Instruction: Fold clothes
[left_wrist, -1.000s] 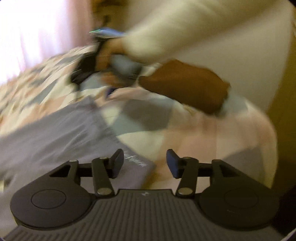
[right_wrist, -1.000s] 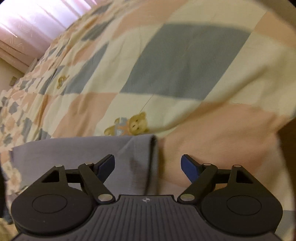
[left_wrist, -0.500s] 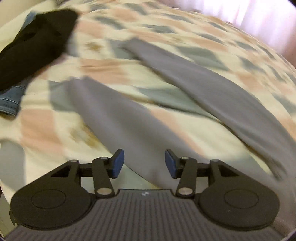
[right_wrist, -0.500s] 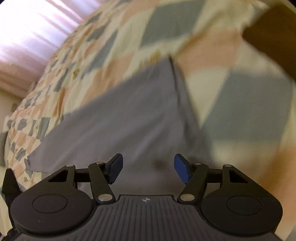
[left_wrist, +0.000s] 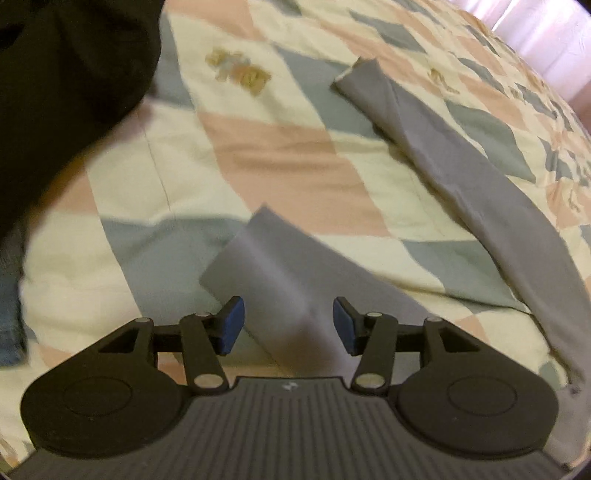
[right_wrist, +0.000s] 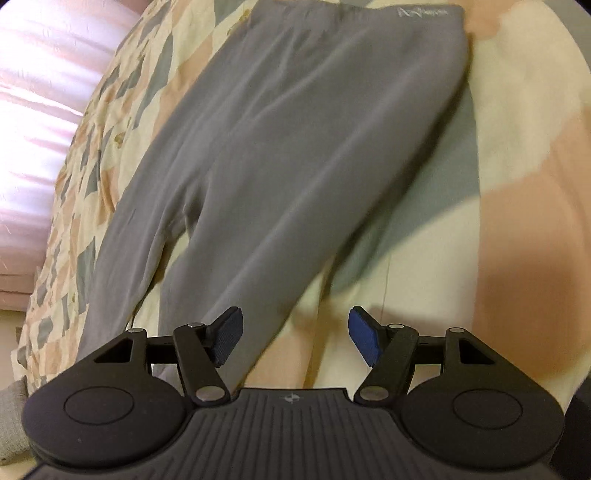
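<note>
- The patchwork quilt (left_wrist: 280, 162), in cream, peach and grey-blue patches, covers the bed and fills most of both views; broad bare stretches of it lie to the left of the trousers in the left wrist view and to their right in the right wrist view (right_wrist: 517, 184).
- The grey trousers (right_wrist: 295, 147) lie spread flat on the quilt, waistband at the far end with a small pale logo at one corner, the two legs parting toward the camera with a narrow wedge of quilt between them.
- In the left wrist view the two leg ends (left_wrist: 280, 266) lie well apart: the near hem sits just ahead of the gripper, its square corner on a grey-blue patch; the far leg runs long and diagonal, its hem slightly folded.
- A dark garment (left_wrist: 66, 74) fills the upper left corner, with a strip of blue denim (left_wrist: 9, 314) at the left edge, both apart from the trousers.
- The left gripper (left_wrist: 288, 325) hovers over the near hem, jaws wide apart, holding nothing.
- The right gripper (right_wrist: 295, 338) is above the near leg's outer edge, jaws wide apart and empty.
</note>
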